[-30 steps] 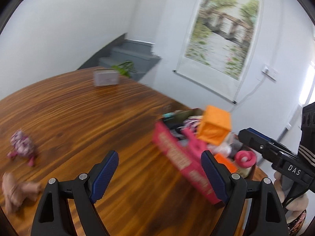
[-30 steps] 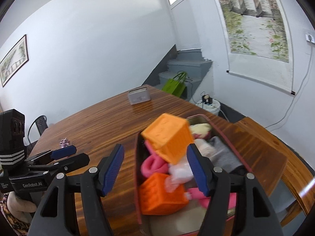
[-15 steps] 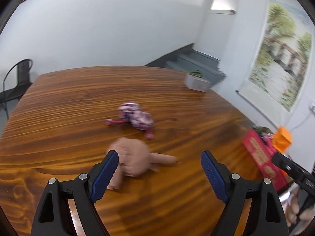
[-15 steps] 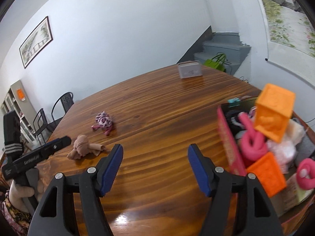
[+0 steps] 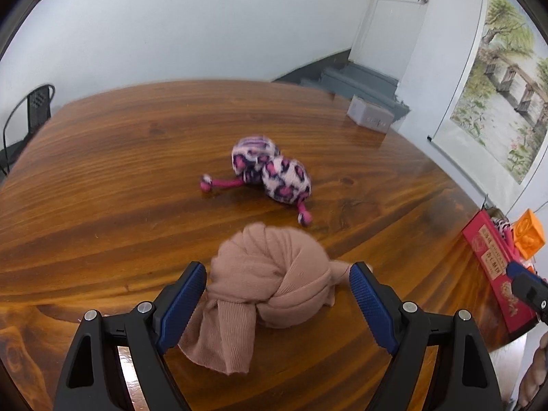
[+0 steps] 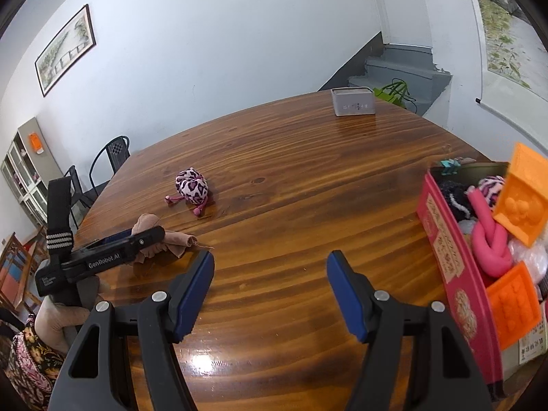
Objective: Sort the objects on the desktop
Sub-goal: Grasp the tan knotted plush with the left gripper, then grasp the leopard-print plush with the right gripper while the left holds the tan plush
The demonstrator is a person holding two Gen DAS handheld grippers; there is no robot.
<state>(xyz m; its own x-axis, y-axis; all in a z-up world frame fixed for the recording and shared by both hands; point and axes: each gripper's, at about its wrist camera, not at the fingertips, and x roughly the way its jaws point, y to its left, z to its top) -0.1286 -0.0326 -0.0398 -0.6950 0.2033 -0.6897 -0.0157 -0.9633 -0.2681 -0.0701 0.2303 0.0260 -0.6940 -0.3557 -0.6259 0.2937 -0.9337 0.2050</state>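
The knotted beige cloth [image 5: 274,281] lies on the wooden table [image 5: 137,178], and it now sits between the fingers of the left gripper [image 5: 278,303], which a second ago faced the red box [image 6: 455,281] of sorted things. The jaws are closing, but the pads do not yet press the cloth: the left pad is just beside it and a gap shows at the right one. Just beyond lies the pink spotted toy [image 5: 270,174], untouched. The right gripper [image 6: 270,291] has also swung away from the box; it hangs half open over bare wood and holds nothing. So I judge the cloth is the next item to be boxed.
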